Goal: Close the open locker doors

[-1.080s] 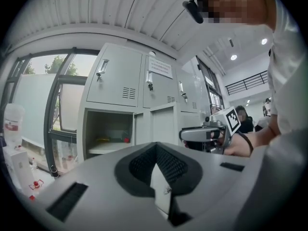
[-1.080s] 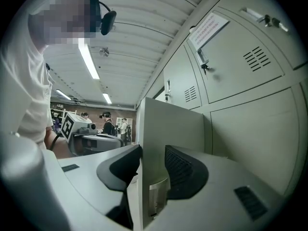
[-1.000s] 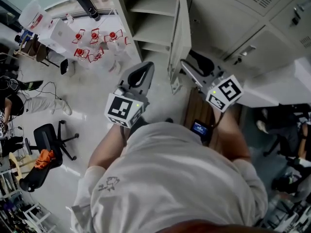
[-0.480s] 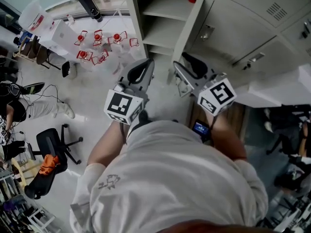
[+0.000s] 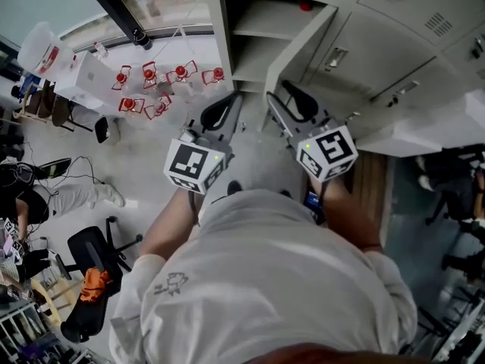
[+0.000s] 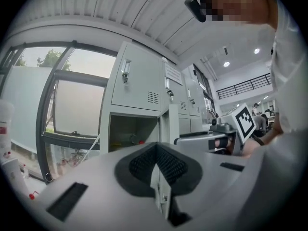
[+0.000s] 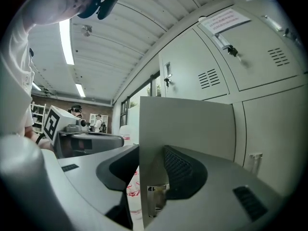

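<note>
An open locker shows bare shelves in the head view. Its grey door stands out at an angle, with the free edge toward me. My right gripper is at that free edge. In the right gripper view the door runs between the jaws of that gripper, which are shut on its edge. My left gripper hangs just left of it, shut and empty. Past the left gripper's meeting pads I see the open locker and its door.
Closed lockers fill the upper right, above a white surface. Several red-and-white items lie on the floor by the window. A white table, a black office chair and a seated person are at the left.
The head view has drawn closer to the lockers. My right gripper has shifted left with the door edge, and the door now stands at a new angle. The left gripper has barely moved.
</note>
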The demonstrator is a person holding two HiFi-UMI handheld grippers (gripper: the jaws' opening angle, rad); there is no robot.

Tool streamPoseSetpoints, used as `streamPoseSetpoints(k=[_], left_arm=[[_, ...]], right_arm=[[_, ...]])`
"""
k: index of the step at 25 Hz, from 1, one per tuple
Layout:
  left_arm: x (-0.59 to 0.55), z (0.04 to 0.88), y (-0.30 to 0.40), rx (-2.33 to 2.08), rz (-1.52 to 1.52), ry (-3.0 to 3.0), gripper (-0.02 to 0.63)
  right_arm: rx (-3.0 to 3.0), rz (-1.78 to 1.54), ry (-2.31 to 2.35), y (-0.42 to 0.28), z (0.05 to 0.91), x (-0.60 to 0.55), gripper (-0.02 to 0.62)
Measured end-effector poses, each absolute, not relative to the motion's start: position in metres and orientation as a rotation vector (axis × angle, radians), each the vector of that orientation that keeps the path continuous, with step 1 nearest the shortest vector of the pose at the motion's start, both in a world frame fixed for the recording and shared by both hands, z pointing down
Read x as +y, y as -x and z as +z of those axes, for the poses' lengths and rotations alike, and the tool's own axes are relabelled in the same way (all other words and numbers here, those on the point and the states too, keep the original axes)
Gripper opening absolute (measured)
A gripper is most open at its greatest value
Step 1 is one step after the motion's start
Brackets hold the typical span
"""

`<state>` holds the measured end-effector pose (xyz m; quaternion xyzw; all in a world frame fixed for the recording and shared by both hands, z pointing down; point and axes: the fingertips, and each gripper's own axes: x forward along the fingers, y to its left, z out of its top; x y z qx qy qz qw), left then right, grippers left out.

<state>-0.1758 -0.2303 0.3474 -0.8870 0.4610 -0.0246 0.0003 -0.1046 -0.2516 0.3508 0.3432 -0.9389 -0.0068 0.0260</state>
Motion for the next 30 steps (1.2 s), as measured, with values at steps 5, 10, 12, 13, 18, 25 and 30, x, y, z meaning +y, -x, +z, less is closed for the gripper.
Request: streamPoseSetpoints(k=[5, 10, 12, 13, 18, 25, 30], left_arm=[[-0.24, 0.341, 0.2, 1.388, -0.067, 2.809, -0.005], [-0.242, 0.341, 0.207, 1.315, -0.066, 2.825, -0.005], [-0.246, 0.343, 0.211, 1.295, -0.069, 2.832, -0.005], [-0.249, 0.344, 0.213, 1.289, -0.068, 2.837, -0.005], [-0.261, 0.345, 0.224, 1.263, -0.067, 2.837, -0.005], [-0.269, 0.346, 0.237, 1.248, -0.062, 2.841, -0.005], [-0.27, 0.347, 0.248, 1.262, -0.059, 2.834, -0.005]], right_arm=[[-2.849, -0.021, -1.194, 0.133, 0.347, -0.271, 0.152], [-2.798, -0.015, -1.329, 0.147, 0.351, -0.282, 0.152], [-2.779, -0.017, -1.368, 0.153, 0.353, -0.288, 0.152], [-2.77, -0.016, -1.384, 0.156, 0.353, -0.292, 0.152], [-2.724, -0.031, -1.449, 0.17, 0.354, -0.312, 0.15], [-2.651, -0.047, -1.532, 0.184, 0.355, -0.347, 0.15], [-2.609, -0.051, -1.553, 0.19, 0.358, -0.375, 0.15]])
